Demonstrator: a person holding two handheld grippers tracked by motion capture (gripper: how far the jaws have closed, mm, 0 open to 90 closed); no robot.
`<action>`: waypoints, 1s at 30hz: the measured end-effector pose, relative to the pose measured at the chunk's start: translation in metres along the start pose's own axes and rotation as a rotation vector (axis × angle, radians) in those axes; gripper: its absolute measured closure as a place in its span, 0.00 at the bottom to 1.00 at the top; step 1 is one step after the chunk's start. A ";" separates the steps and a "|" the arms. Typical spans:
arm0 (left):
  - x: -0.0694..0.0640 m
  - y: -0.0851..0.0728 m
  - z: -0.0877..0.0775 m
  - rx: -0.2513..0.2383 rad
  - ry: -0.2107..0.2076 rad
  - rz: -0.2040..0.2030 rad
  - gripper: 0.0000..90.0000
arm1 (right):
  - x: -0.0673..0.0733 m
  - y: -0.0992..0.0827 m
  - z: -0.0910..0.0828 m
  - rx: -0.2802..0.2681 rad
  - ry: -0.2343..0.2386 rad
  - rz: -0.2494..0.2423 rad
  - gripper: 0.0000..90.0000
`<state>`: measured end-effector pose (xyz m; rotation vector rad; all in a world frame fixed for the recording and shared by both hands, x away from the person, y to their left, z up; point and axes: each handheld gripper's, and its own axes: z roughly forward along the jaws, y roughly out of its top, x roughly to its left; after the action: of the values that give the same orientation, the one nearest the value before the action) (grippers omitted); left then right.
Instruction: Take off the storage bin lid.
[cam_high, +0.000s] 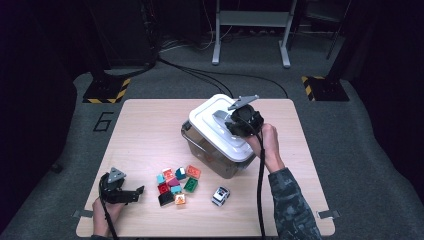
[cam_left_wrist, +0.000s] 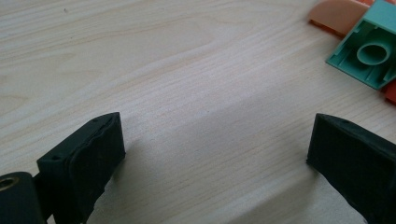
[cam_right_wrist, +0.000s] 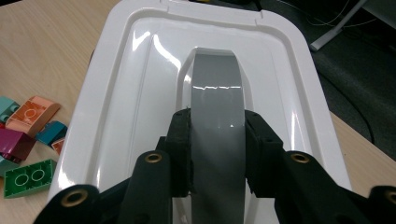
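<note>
Your right gripper (cam_right_wrist: 217, 154) has its fingers (cam_right_wrist: 180, 154) pinching the grey handle (cam_right_wrist: 217, 107) of the white lid (cam_high: 220, 131), which sits tilted on the clear storage box (cam_high: 210, 152) at the middle of the bench (cam_high: 145, 130). Your left gripper (cam_high: 135, 192) rests low at the near left of the bench, its fingers (cam_left_wrist: 88, 158) spread wide with bare wood between them. A cluster of coloured toy bricks (cam_high: 176, 184) lies just beside it, with a small toy car (cam_high: 220, 195) near the box.
</note>
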<state>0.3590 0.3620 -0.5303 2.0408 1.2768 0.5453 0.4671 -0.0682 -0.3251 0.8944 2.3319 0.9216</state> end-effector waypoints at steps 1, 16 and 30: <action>0.000 0.000 0.000 0.000 -0.001 0.000 0.04 | -0.001 -0.001 -0.002 0.006 -0.003 0.011 0.74; 0.000 0.000 0.000 -0.004 0.001 -0.005 0.04 | -0.032 -0.017 -0.023 -0.006 -0.097 0.073 0.74; 0.000 0.000 0.000 -0.004 0.002 -0.005 0.04 | -0.065 -0.042 -0.036 -0.012 -0.188 0.174 0.74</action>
<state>0.3589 0.3615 -0.5306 2.0334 1.2808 0.5467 0.4716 -0.1528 -0.3201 1.1421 2.1136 0.8777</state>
